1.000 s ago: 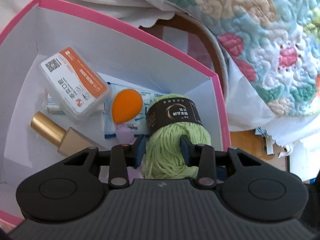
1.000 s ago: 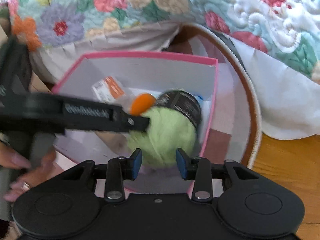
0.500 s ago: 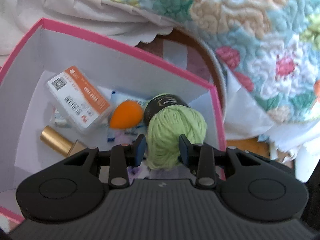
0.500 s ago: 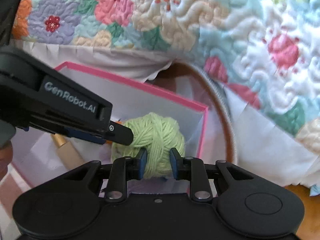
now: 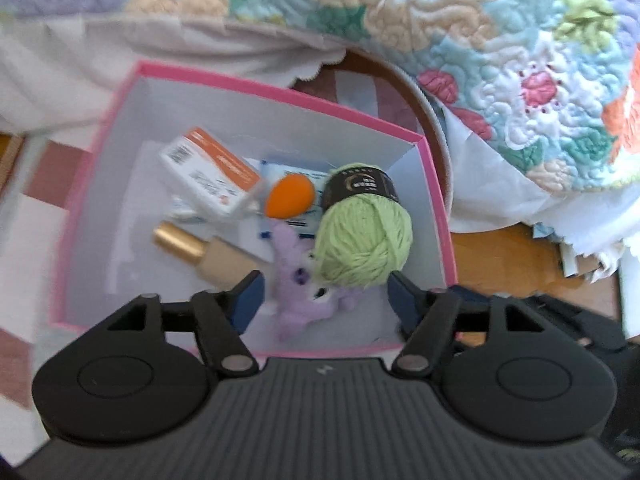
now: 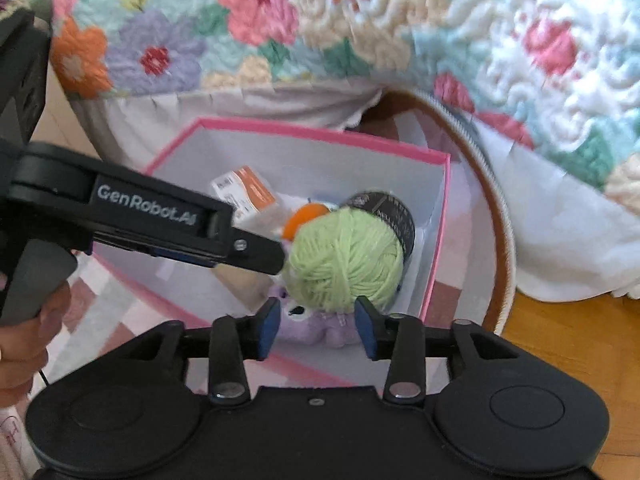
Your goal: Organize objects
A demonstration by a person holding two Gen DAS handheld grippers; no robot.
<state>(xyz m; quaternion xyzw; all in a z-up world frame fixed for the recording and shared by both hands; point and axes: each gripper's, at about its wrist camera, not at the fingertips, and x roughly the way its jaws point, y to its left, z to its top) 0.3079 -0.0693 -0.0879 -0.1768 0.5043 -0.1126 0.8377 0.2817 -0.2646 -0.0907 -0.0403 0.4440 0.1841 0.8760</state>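
A green yarn ball (image 5: 365, 240) with a black band lies in the right part of the pink box (image 5: 280, 92). It rests on a purple plush toy (image 5: 298, 292). My left gripper (image 5: 322, 300) is open above the box, its jaws wide apart and clear of the yarn. My right gripper (image 6: 316, 322) is open and empty just in front of the yarn (image 6: 346, 258). In the right wrist view the left gripper's finger (image 6: 256, 254) points at the yarn from the left.
The box also holds an orange-and-white packet (image 5: 210, 176), an orange sponge egg (image 5: 290, 196), a gold-capped bottle (image 5: 200, 250) and blue-printed sachets. A floral quilt (image 5: 480, 40) hangs behind. A round brown rim (image 6: 500, 216) curves right of the box, above wooden floor (image 6: 568, 336).
My left gripper opened and let go of the yarn ball, which now lies in the box. It drew back and up. My right gripper opened wider.
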